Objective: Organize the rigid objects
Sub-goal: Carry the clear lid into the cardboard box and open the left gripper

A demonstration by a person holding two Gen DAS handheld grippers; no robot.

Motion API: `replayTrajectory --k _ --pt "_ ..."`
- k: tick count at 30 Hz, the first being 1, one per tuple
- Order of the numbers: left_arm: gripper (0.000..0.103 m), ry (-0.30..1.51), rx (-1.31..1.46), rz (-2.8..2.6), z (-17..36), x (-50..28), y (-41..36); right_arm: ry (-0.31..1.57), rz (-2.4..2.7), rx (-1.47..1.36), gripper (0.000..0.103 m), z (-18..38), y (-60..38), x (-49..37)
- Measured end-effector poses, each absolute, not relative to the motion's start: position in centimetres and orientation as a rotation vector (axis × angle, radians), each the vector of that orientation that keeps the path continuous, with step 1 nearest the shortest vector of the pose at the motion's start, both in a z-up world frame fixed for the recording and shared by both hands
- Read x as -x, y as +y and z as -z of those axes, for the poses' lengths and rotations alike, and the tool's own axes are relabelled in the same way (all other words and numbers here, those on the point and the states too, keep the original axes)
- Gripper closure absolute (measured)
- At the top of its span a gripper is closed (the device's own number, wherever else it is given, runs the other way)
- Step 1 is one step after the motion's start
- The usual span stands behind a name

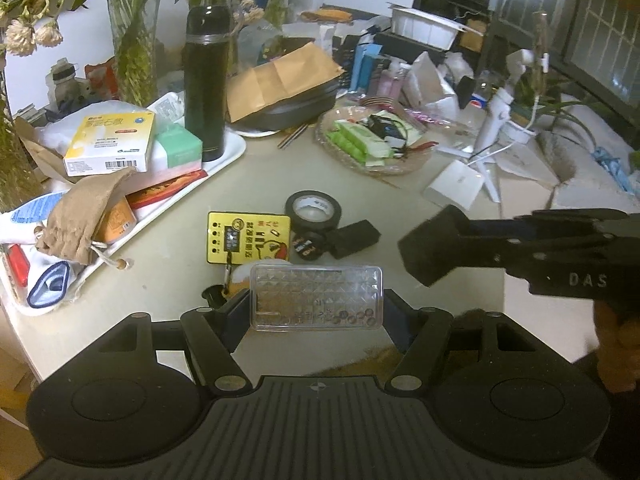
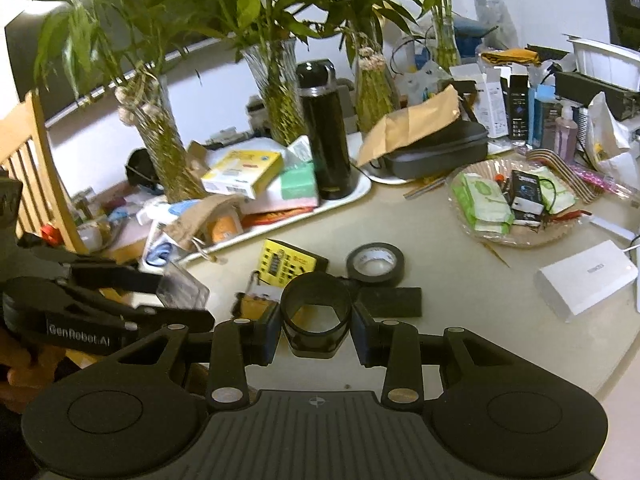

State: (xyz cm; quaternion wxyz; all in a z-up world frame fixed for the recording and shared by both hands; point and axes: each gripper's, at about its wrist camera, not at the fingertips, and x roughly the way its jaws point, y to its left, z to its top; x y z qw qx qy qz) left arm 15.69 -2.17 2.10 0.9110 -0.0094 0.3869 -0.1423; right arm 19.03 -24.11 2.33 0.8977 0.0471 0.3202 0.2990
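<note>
- Between the fingers of the left tool [image 1: 316, 312], a clear plastic case [image 1: 317, 297] with a faceted lid is clamped by its two short ends, lifted above the worktop [image 1: 400, 208].
- The right tool [image 2: 316, 330] grips a black ring-shaped cap [image 2: 315, 314] (hollow, with a hexagonal base), its pads pressed on either side.
- On the worktop beyond lie a yellow card [image 1: 248, 237], a roll of black tape [image 1: 313, 209] and a flat black block [image 1: 354, 237], near one another.
- A black flask [image 1: 206, 84] stands upright on the white tray [image 1: 224, 160].
</note>
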Motion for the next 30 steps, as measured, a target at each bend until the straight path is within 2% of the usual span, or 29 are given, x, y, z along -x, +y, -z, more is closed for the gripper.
replayTrajectory --k 16,30 --pt "0.036 0.858 -0.009 0.367 -0.9 -12.5 -2.3 0.688 -0.77 -0.093 0.063 -2.2 -23.8 -15.3" --pt "0.036 0.975 -0.063 0.35 1.4 -11.1 -1.9 0.805 -0.847 0.019 0.063 -0.6 -23.1 -11.9"
